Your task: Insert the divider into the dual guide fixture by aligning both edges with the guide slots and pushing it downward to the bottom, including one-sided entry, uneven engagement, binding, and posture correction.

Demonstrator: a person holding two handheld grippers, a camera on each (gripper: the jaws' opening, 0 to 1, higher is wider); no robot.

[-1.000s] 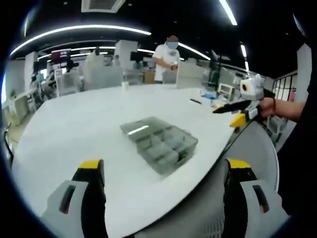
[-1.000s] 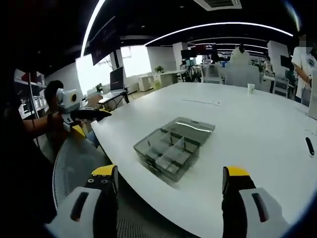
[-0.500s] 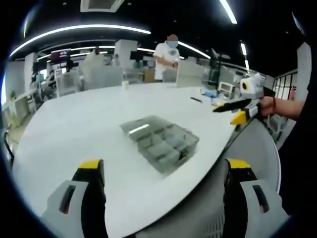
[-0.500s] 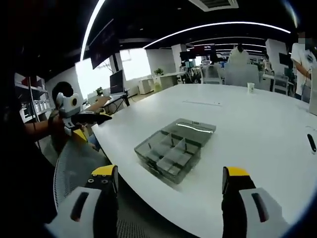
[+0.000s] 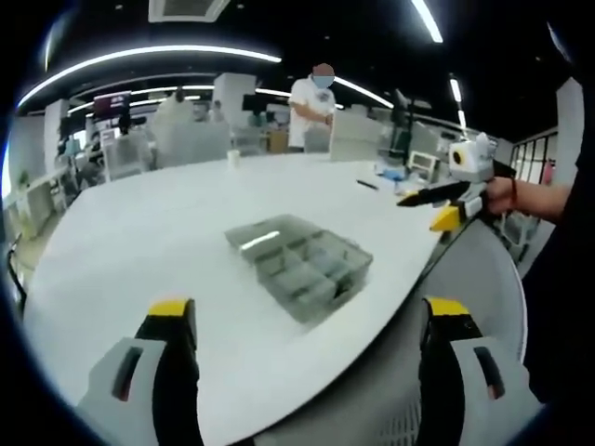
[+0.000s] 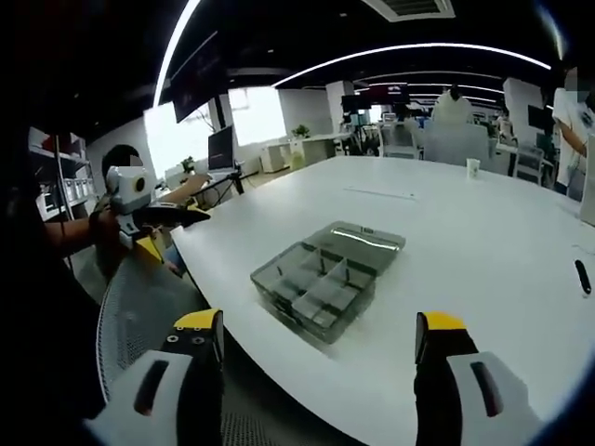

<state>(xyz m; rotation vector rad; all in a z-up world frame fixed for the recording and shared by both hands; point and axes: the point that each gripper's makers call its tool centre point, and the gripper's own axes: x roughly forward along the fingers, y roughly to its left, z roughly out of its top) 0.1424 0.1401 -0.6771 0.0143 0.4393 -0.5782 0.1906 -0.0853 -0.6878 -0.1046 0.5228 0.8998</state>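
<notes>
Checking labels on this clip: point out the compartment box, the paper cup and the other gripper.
compartment box (image 6: 321, 283), right gripper view, centre dividers
paper cup (image 6: 472, 165), right gripper view, its side
left gripper (image 6: 172, 216), right gripper view, between its tips

My worktop (image 5: 139, 232) is a big white oval, glossy enough to catch the ceiling strips. Off its near edge sits a grey mesh-backed chair (image 5: 465, 279), which I also see at the lower left of the right gripper view (image 6: 139, 297). Far across the worktop a small white cup (image 5: 234, 159) stands near the edge, and a dark pen-like thing (image 5: 368, 188) lies flat towards the right side. Behind the far edge a person in a white shirt (image 5: 311, 111) stands, with office desks and monitors (image 6: 220, 149) beyond. Curved light strips (image 5: 149, 56) run across the dark ceiling.
</notes>
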